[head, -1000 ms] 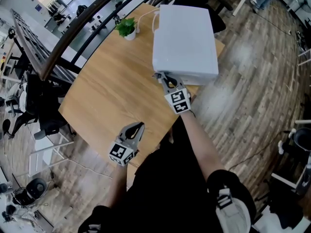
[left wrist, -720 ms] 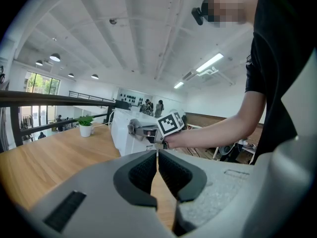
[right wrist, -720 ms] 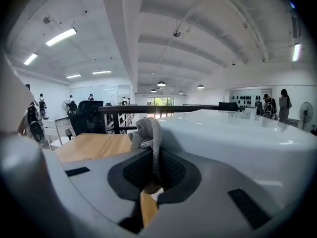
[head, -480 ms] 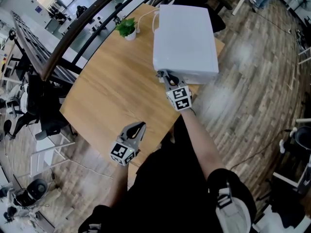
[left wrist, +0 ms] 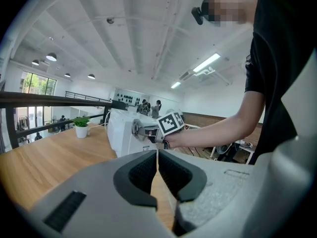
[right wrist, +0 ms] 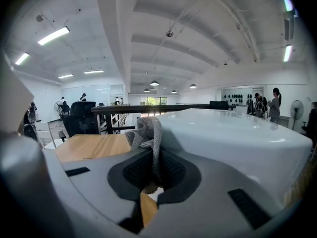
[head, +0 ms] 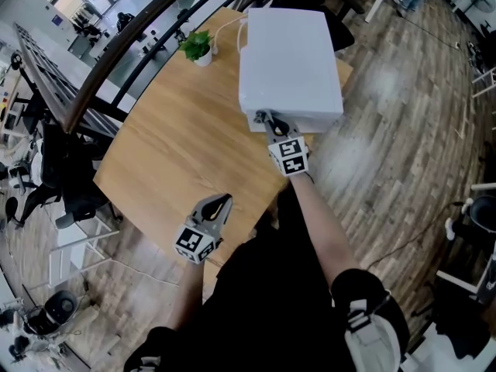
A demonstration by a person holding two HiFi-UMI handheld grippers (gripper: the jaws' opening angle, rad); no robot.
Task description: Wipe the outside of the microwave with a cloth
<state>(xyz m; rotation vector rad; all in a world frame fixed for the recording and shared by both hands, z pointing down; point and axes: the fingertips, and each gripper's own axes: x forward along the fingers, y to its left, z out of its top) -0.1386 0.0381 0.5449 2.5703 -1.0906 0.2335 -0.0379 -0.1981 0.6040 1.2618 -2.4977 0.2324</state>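
A small grey knitted cloth point(right wrist: 148, 129) looks soft, limp and light, best pinched at a bunched fold. The right gripper point(head: 266, 119) clamps it between its jaws, apparently touching the near edge of the white box-shaped microwave point(head: 288, 53) on the light wooden table point(head: 170, 153). The left gripper point(head: 220, 204) hovers near the table's near edge, well apart from the microwave, jaws together and empty.
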